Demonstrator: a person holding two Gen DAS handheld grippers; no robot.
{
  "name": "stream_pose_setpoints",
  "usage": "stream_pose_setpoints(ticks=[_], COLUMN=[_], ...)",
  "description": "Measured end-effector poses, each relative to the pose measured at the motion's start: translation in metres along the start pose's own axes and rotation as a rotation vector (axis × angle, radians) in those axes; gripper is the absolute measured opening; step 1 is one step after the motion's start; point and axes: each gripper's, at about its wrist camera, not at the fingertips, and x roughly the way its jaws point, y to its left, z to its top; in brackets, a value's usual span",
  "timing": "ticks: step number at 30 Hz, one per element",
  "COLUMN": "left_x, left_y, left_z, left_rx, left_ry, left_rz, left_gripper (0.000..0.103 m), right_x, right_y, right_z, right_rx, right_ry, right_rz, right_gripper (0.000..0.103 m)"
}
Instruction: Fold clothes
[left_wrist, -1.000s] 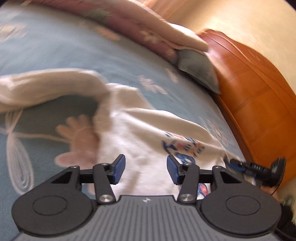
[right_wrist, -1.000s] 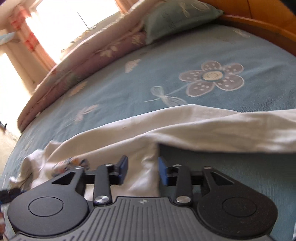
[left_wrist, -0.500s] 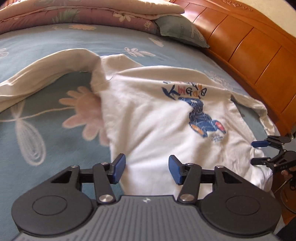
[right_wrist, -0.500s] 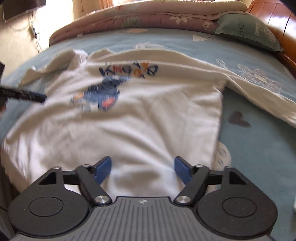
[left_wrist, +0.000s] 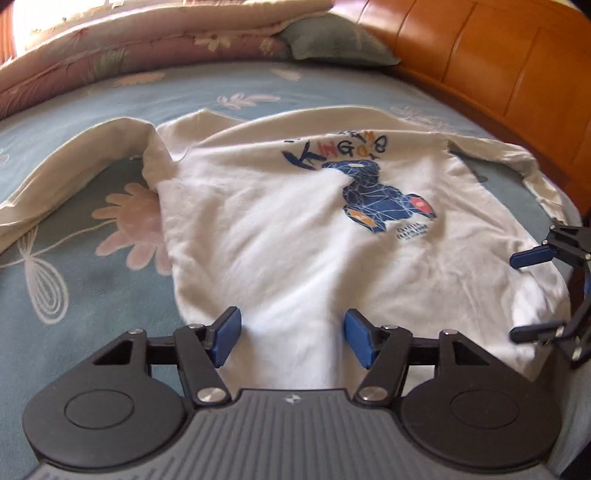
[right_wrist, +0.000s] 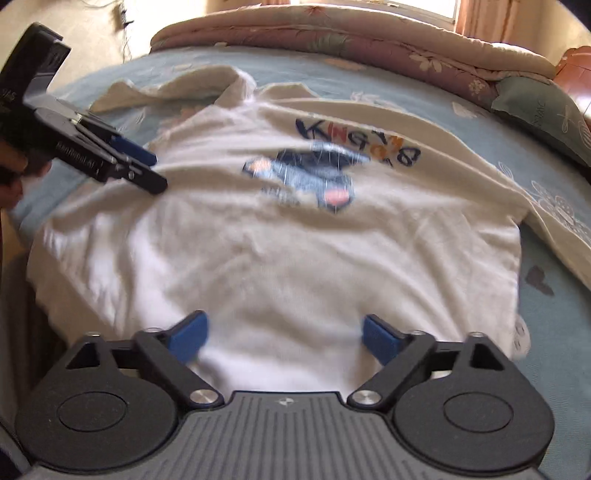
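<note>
Left gripper (left_wrist: 291, 339) over the near hem, jaws opening, nothing gripped; cloth lies below the pads (left_wrist: 225, 336). Right gripper (right_wrist: 284, 338) also at the hem, to the right, jaws spreading wide, holding nothing. Sweatshirt (left_wrist: 295, 229) lies flat, print up, on the blue bedsheet (left_wrist: 85, 273); long axis runs near to far, hem near, collar far. Sleeves stretch out left and right. Beyond it: folded quilt (left_wrist: 129, 55), pillow (left_wrist: 332, 40); wooden headboard (left_wrist: 498, 66) on the right.

Sweatshirt (left_wrist: 295, 236) spread on the bed (left_wrist: 74, 280), pillow (left_wrist: 332, 44) and quilt (left_wrist: 129, 55) behind, headboard (left_wrist: 498, 74) right.
</note>
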Motion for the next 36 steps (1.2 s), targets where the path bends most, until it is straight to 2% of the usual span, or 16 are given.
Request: stream_pose_setpoints(ticks=[3, 6, 7, 8, 10, 13, 18, 19, 22, 26, 28, 30, 36], left_x=[-0.016, -0.027, -0.028, -0.027, -0.019, -0.003, 0.020, 0.022, 0.026, 0.028, 0.028, 0.028, 0.028], left_y=[0.004, -0.002, -0.006, -0.010, -0.015, -0.007, 0.037, 0.044, 0.055, 0.053, 0.050, 0.048, 0.047], left_z=[-0.009, -0.001, 0.003, 0.006, 0.010, 0.014, 0.016, 0.017, 0.023, 0.026, 0.026, 0.025, 0.025], left_rx=[0.003, -0.008, -0.005, -0.004, -0.026, -0.151, -0.391, -0.411, -0.451, -0.410, -0.376, -0.355, -0.305], left_ry=[-0.012, -0.052, -0.070, -0.084, -0.095, -0.091, -0.058, -0.057, -0.026, -0.010, -0.010, -0.016, -0.023], left_rz=[-0.004, -0.042, -0.065, -0.081, -0.098, -0.143, -0.157, -0.174, -0.212, -0.210, -0.203, -0.203, -0.204], left_gripper=[0.065, 0.067, 0.071, 0.074, 0.074, 0.074, 0.071, 0.075, 0.075, 0.075, 0.074, 0.074, 0.075], right_x=[-0.019, -0.022, -0.023, -0.024, -0.020, -0.010, 0.010, 0.015, 0.034, 0.067, 0.085, 0.083, 0.039], right_y=[-0.025, -0.018, -0.016, -0.013, -0.004, 0.007, 0.026, 0.032, 0.050, 0.076, 0.084, 0.074, 0.056], right_z=[-0.024, -0.016, -0.013, -0.010, 0.003, 0.025, 0.055, 0.062, 0.082, 0.102, 0.099, 0.090, 0.043], right_rx=[0.102, 0.078, 0.069, 0.061, 0.031, 0.010, -0.031, -0.050, -0.104, -0.166, -0.181, -0.113, -0.143], right_ry=[-0.004, -0.005, -0.005, -0.006, -0.037, -0.072, -0.099, -0.102, -0.117, -0.118, -0.066, -0.064, -0.007], right_rz=[0.002, -0.029, -0.039, -0.049, -0.047, -0.031, 0.008, 0.017, 0.042, 0.058, 0.038, 0.070, 0.094], right_gripper=[0.103, 0.103, 0.103, 0.103, 0.103, 0.103, 0.103, 0.103, 0.103, 0.103, 0.103, 0.103, 0.103])
